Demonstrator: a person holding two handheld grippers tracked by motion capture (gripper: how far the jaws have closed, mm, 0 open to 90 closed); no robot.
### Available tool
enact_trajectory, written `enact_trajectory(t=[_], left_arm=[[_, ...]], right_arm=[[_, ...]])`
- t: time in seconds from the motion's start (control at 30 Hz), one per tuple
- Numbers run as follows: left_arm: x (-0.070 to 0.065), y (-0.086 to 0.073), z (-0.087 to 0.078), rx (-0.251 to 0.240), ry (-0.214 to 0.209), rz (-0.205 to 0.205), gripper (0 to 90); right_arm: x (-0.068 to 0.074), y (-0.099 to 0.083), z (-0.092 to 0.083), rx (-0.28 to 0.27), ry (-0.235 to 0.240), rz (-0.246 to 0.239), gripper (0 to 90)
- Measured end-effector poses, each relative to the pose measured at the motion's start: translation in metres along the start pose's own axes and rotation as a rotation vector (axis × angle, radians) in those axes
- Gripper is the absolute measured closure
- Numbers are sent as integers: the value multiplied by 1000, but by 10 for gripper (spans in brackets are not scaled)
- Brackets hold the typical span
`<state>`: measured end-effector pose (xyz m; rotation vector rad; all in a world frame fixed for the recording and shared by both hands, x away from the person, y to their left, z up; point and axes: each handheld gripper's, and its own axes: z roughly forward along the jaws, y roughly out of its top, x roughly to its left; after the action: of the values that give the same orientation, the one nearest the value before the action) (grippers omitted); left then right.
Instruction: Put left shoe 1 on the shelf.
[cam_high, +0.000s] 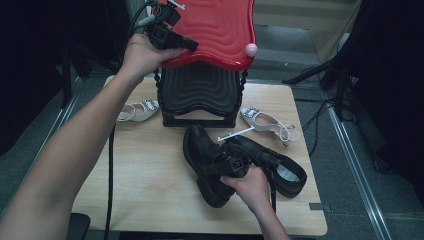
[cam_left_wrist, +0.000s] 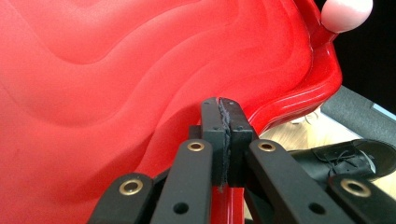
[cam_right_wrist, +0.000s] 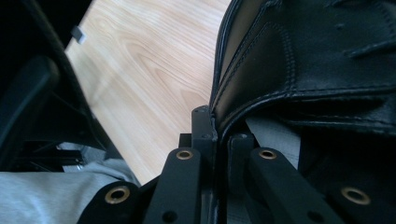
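Two black shoes, two white heels, one red lid.

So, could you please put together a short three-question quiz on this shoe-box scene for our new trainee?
1. True or false: the left gripper is shut on the rim of the red lid.
2. Which does the right gripper hold? A. a white heeled sandal B. a black leather shoe C. the black box
3. How many white heeled sandals lie on the wooden table, and where?

Key
1. True; in the left gripper view the jaws pinch the lid's edge.
2. B, the black leather shoe, gripped by its collar; the second black shoe lies beside it.
3. Two: the left white sandal and the right white sandal, either side of the black box.
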<state>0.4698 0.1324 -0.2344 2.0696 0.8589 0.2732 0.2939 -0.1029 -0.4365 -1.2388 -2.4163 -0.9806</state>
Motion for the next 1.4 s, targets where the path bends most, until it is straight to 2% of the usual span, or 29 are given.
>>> enact_trajectory(t=[0.07, 0.1, 0.17, 0.2, 0.23, 0.33, 0.57, 0.67, 0.83, 0.87, 0.9, 1.03, 1.1, 1.17, 1.23, 1.3, 1.33, 1.4], left_arm=[[0, 0, 0, 3, -1, -1, 900], [0, 0, 0, 4, -1, -1, 900], [0, 0, 0, 5, 1, -4, 900], [0, 0, 0, 5, 1, -4, 900], [0, 0, 0, 6, 2, -3, 900], [0, 0, 0, 7, 1, -4, 900], [0, 0, -1, 10, 1, -8, 900], [1, 0, -1, 10, -2, -11, 900], [0, 0, -1, 11, 2, -10, 900], [0, 0, -1, 11, 2, -10, 900], [0, 0, -1, 10, 2, -10, 900], [0, 0, -1, 12, -2, -15, 900], [0, 0, -1, 11, -3, -15, 900], [0, -1, -2, 13, -1, -14, 900], [0, -1, -2, 17, 4, -9, 900], [0, -1, -3, 19, 3, -7, 900], [0, -1, -3, 21, 4, -6, 900], [-1, -1, -3, 21, 5, -3, 900]], right_arm=[[2, 1, -2, -4, 6, -7, 873], [6, 3, -7, -18, 31, -13, 873], [11, 5, -12, -30, 46, -26, 873], [11, 5, -12, -30, 46, -26, 873], [17, 7, -17, -43, 48, -38, 873], [25, 11, -25, -59, 60, -62, 872], [37, 28, -43, -98, 47, -100, 873], [41, 46, -54, -132, 10, -120, 872], [41, 76, -56, -173, -72, -165, 872], [41, 76, -56, -173, -72, -165, 872], [40, 88, -53, -183, -122, -177, 872], [37, 103, -44, -202, -184, -206, 872], [32, 114, -33, -221, -244, -224, 873], [30, 117, -29, -229, -252, -223, 872], [23, 125, -17, -243, -286, -223, 873], [21, 126, -13, -245, -282, -217, 873], [24, 129, -6, -256, -318, -249, 872], [25, 132, 0, -259, -345, -264, 872]])
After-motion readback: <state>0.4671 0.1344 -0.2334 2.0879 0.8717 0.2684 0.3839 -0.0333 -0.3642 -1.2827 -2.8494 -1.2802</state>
